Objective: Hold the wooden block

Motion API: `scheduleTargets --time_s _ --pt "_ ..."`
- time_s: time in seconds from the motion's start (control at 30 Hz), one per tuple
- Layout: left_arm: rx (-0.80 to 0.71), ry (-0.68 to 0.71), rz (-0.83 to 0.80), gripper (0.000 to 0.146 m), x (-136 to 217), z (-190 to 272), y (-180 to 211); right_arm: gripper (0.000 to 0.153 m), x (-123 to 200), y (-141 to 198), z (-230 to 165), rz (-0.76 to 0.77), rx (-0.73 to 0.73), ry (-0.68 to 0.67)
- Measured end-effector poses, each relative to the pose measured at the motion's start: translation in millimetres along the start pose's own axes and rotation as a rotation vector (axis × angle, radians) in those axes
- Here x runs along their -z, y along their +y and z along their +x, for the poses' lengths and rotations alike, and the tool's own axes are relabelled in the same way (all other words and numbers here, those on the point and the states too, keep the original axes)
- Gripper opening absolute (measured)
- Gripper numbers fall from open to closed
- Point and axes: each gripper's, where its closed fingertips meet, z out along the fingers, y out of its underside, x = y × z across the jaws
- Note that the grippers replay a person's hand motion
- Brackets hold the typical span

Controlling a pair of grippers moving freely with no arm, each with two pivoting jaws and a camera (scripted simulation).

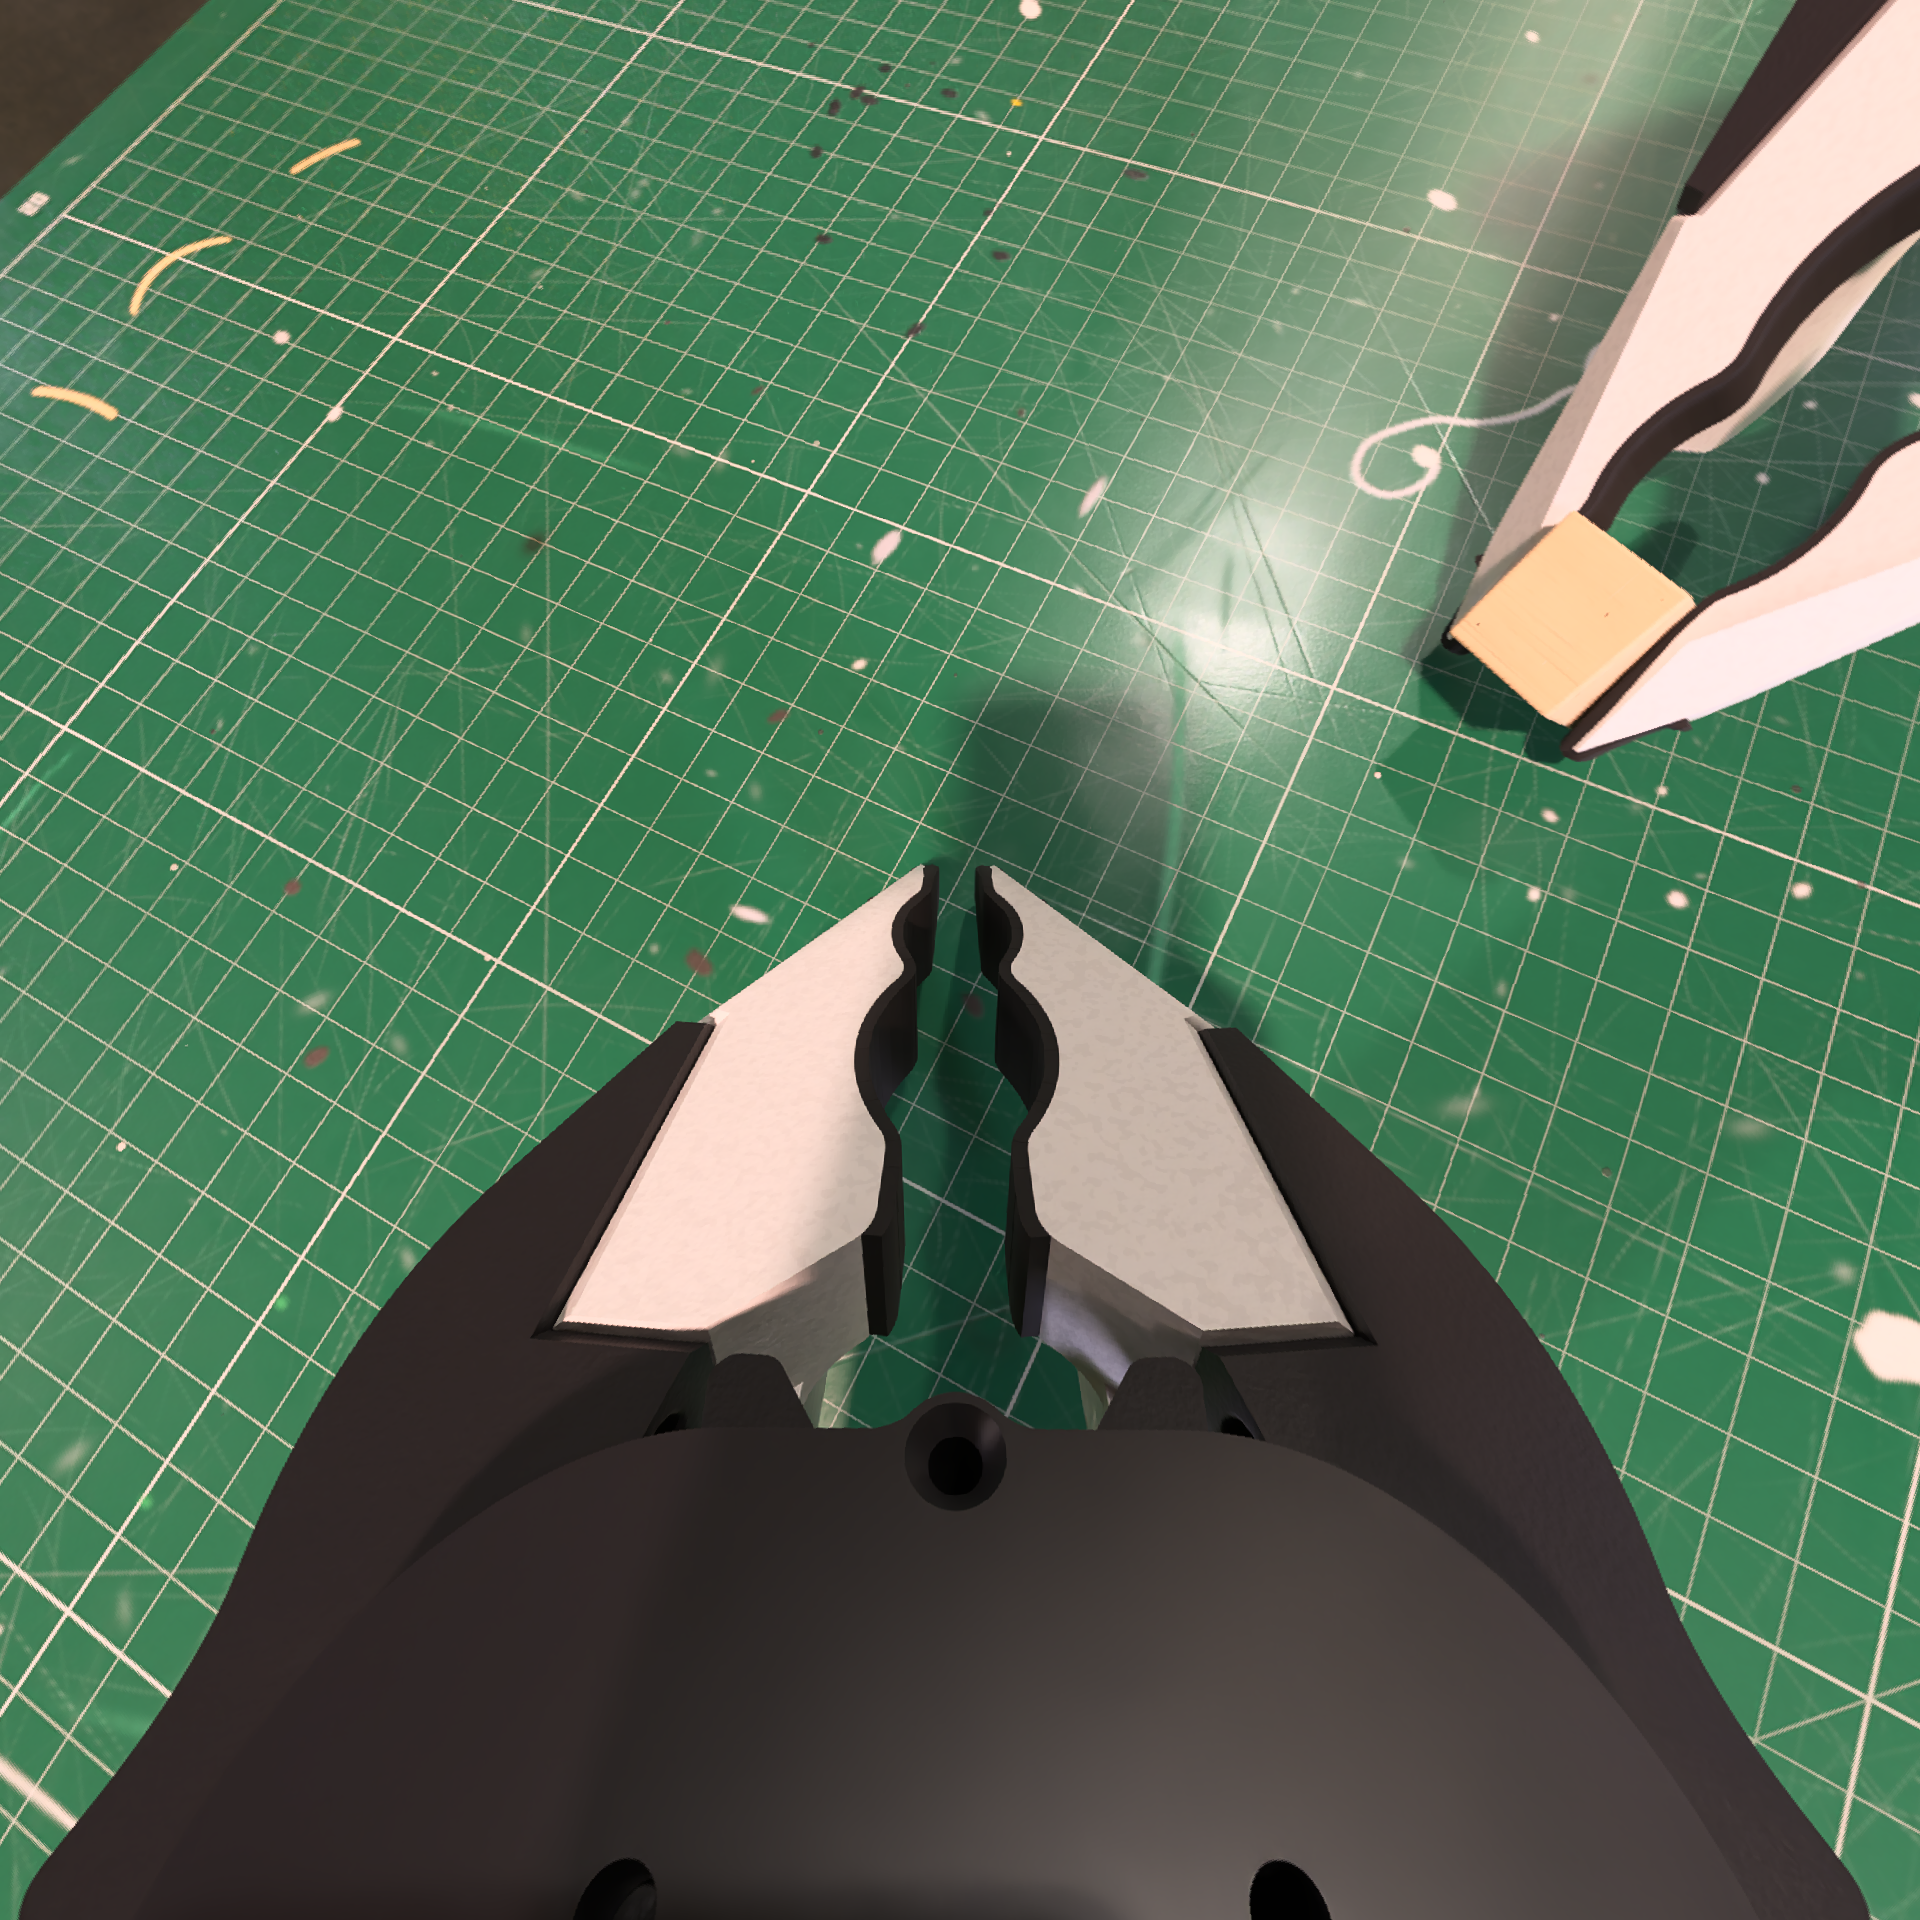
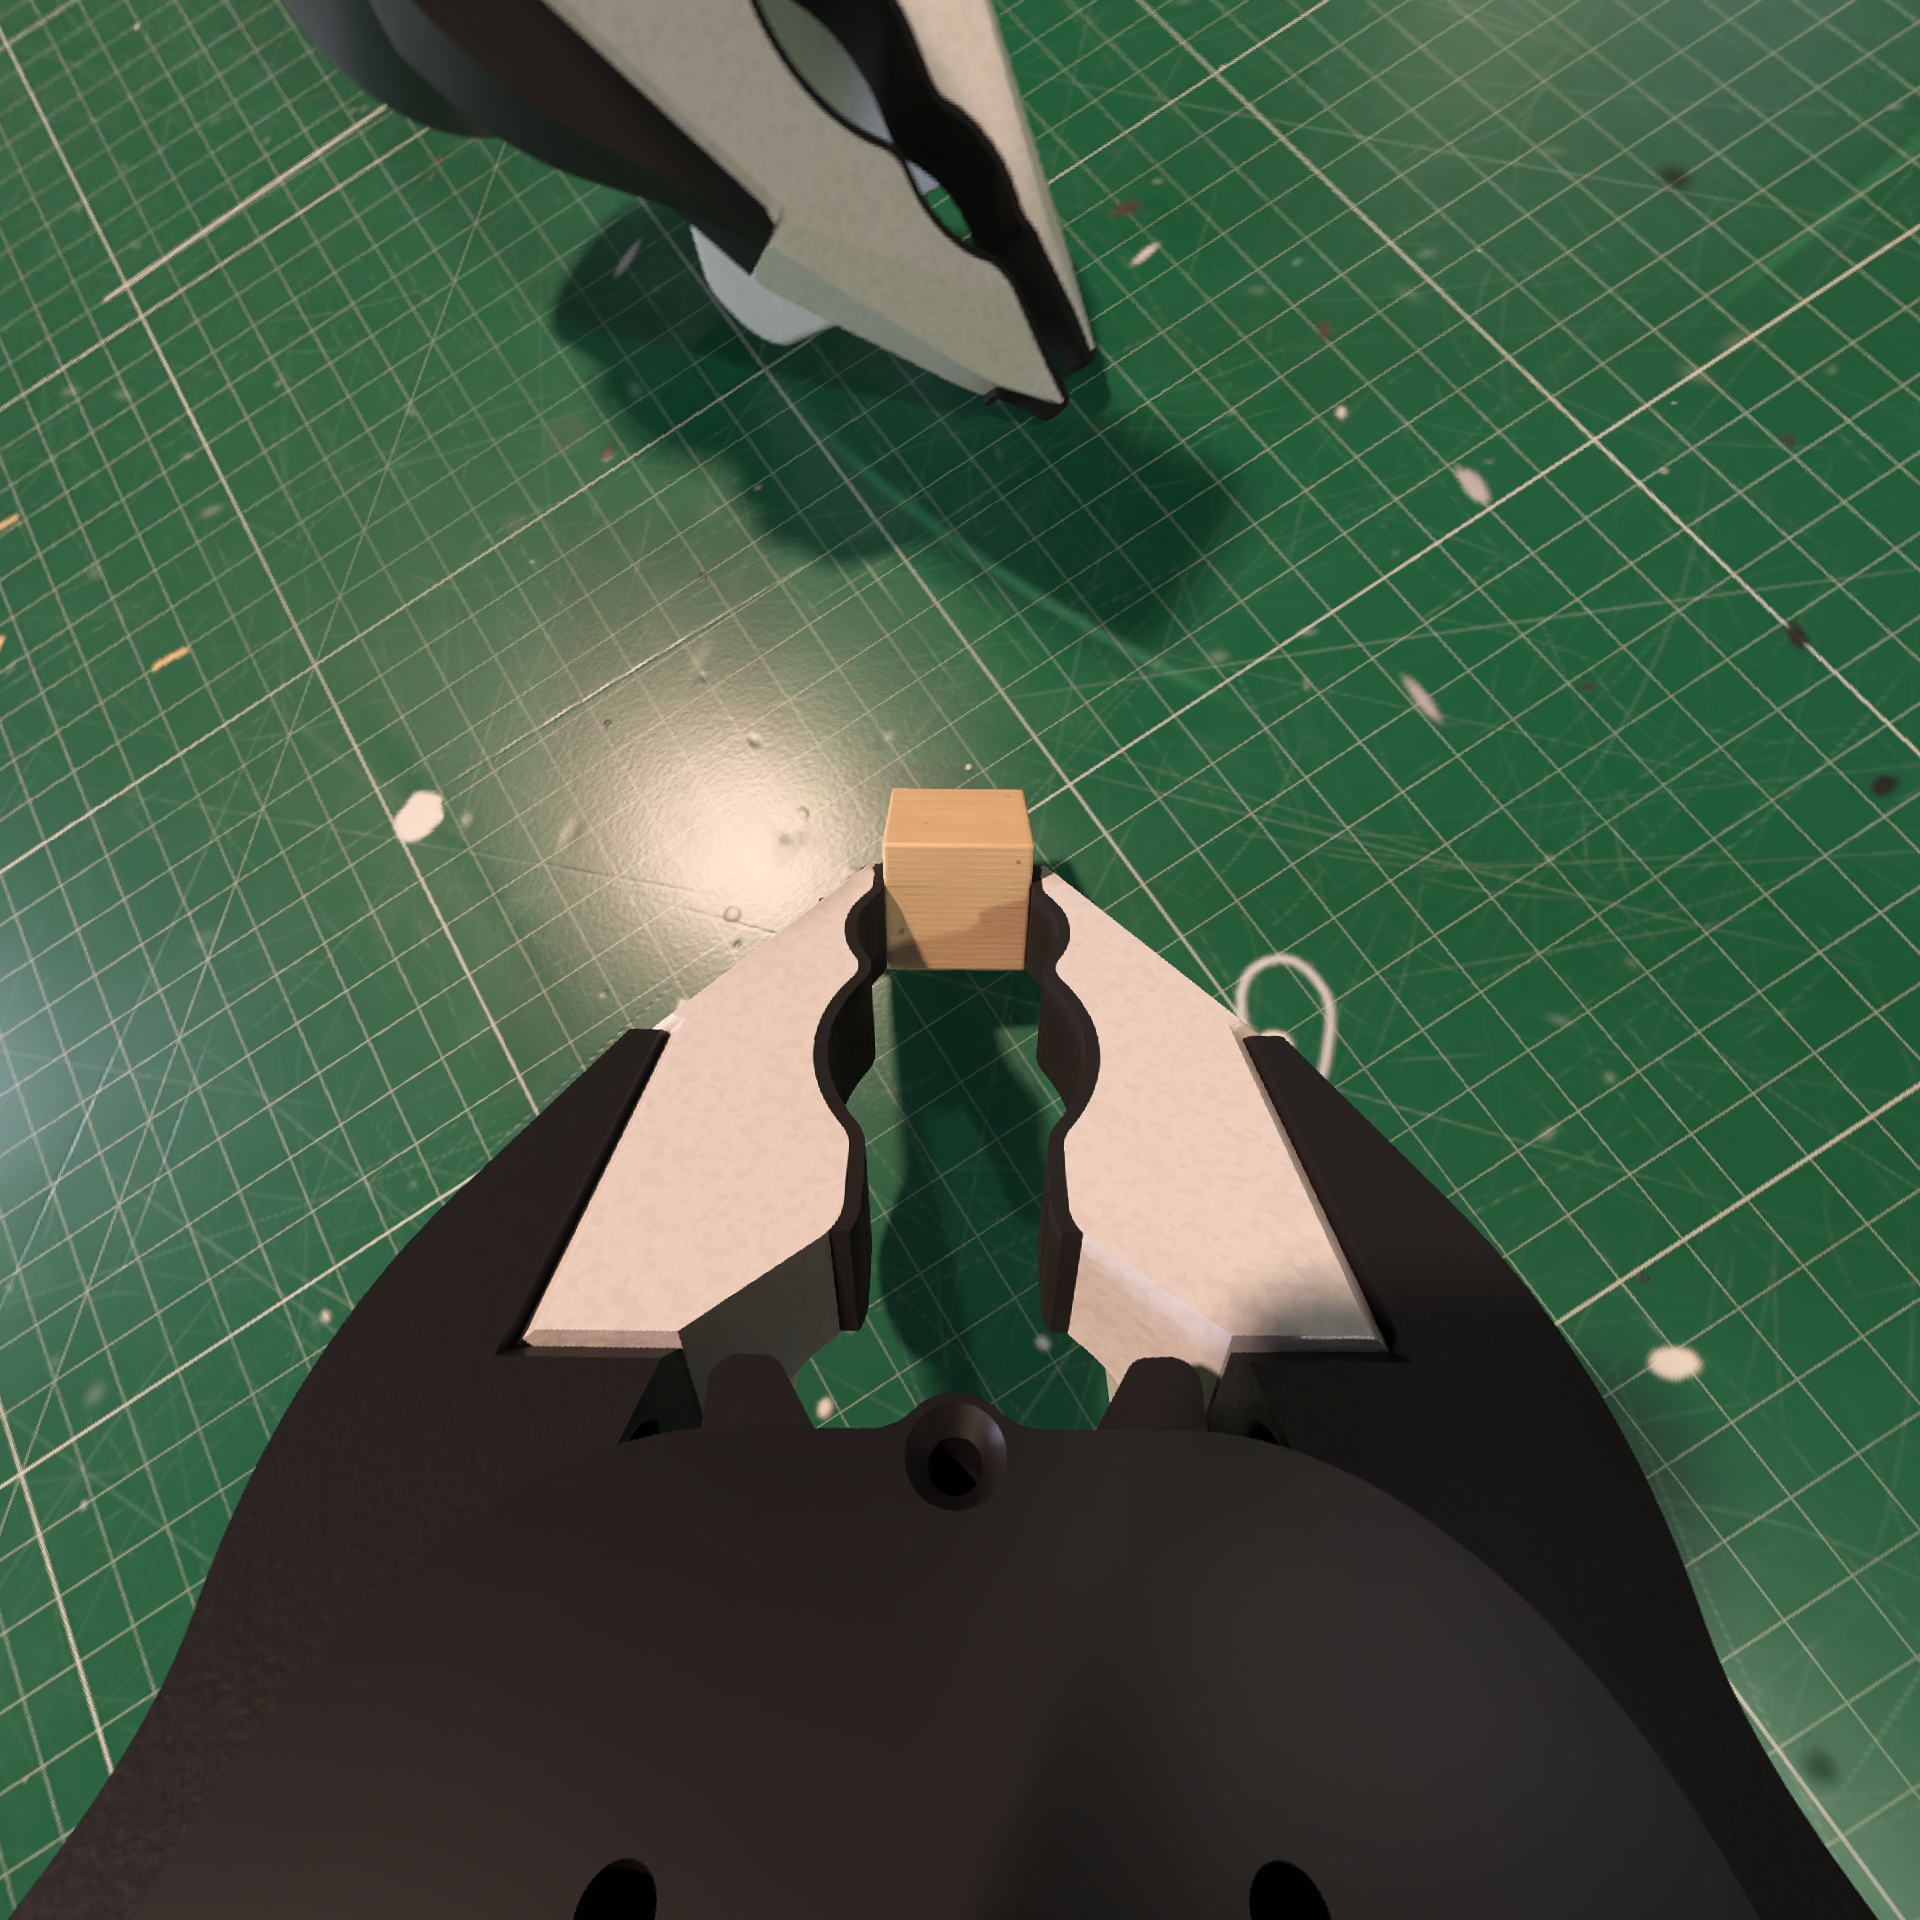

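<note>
The wooden block (image 2: 956, 883) is a small pale cube held between the tips of my right gripper (image 2: 956, 878), which is shut on it just above the green cutting mat (image 2: 416, 520). In the left wrist view the same block (image 1: 1569, 623) shows at the right, clamped in the right gripper (image 1: 1527, 675). My left gripper (image 1: 956, 878) is shut and empty, its fingertips nearly touching, over the mat to the left of the block. It also shows in the right wrist view (image 2: 1060, 379), beyond the block.
The green cutting mat (image 1: 520, 623) with a white grid covers the whole area. It bears paint specks, scratches, some orange curved marks (image 1: 177, 270) at far left and a white squiggle (image 1: 1403, 457). The mat's dark edge (image 1: 62, 94) lies far left.
</note>
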Motion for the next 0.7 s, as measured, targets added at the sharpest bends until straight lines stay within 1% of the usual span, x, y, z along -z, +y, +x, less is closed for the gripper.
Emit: scheduleTargets --time_s 0.47,0.53,0.63,0.7 --pt "0.006 0.005 0.000 0.007 0 0 0 0.026 0 5 -31 -0.044 0.057 -0.079" --pt "0.006 0.005 0.000 0.007 0 0 0 0.026 1 1 -28 -0.013 0.035 -0.069" --pt "0.002 0.002 0.000 0.007 0 0 0 0.026 13 -14 -22 0.103 -0.030 -0.092" --pt "0.001 0.002 0.000 0.007 0 0 0 0.026 17 -18 -18 0.136 -0.039 -0.067"
